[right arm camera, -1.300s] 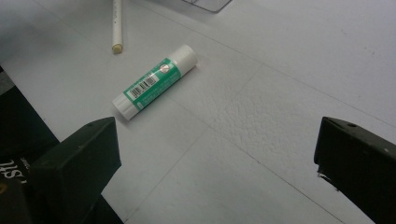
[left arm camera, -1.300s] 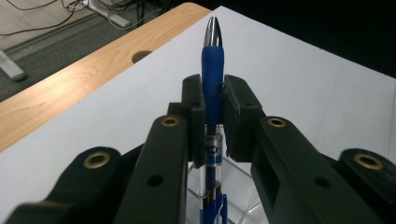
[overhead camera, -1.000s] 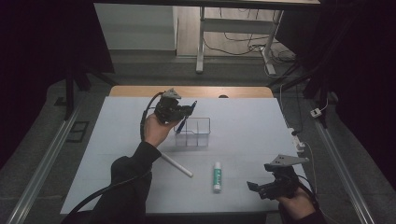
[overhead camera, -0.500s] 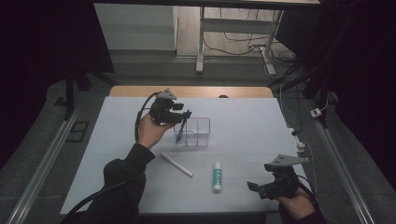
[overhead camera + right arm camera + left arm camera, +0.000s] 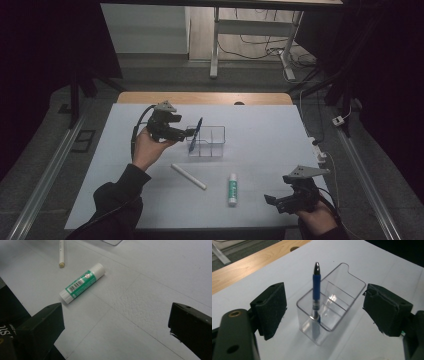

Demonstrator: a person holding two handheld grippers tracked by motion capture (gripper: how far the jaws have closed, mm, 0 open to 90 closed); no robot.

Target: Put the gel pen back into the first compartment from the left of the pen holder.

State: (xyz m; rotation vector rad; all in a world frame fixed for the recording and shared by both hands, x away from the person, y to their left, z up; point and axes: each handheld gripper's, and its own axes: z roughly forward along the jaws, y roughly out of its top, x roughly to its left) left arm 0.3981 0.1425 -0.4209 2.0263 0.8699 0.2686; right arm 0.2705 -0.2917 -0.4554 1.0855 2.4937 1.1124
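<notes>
A blue pen [image 5: 195, 134] [image 5: 316, 287] stands tilted in the left end compartment of a clear plastic organiser box [image 5: 212, 142] [image 5: 355, 287] on the white table. My left gripper [image 5: 189, 132] [image 5: 329, 308] sits just left of the box, level with the pen. Its jaws have just been opening and stand apart; the pen is ahead of them, untouched by the pads. A green-and-white glue stick [image 5: 232, 189] [image 5: 81, 283] lies flat in front of the box. My right gripper [image 5: 272, 202] [image 5: 115, 327] hovers open at the near right, empty, facing the glue stick.
A white stick-shaped marker [image 5: 189, 176] [image 5: 61, 252] lies on the table [image 5: 260, 125] between the box and the near edge. A wooden strip [image 5: 205, 98] runs along the far edge. Cables hang off the table's right side.
The left gripper opened, let go of the blue pen and drew back to the left. The pen now stands in the box. The right gripper has not moved.
</notes>
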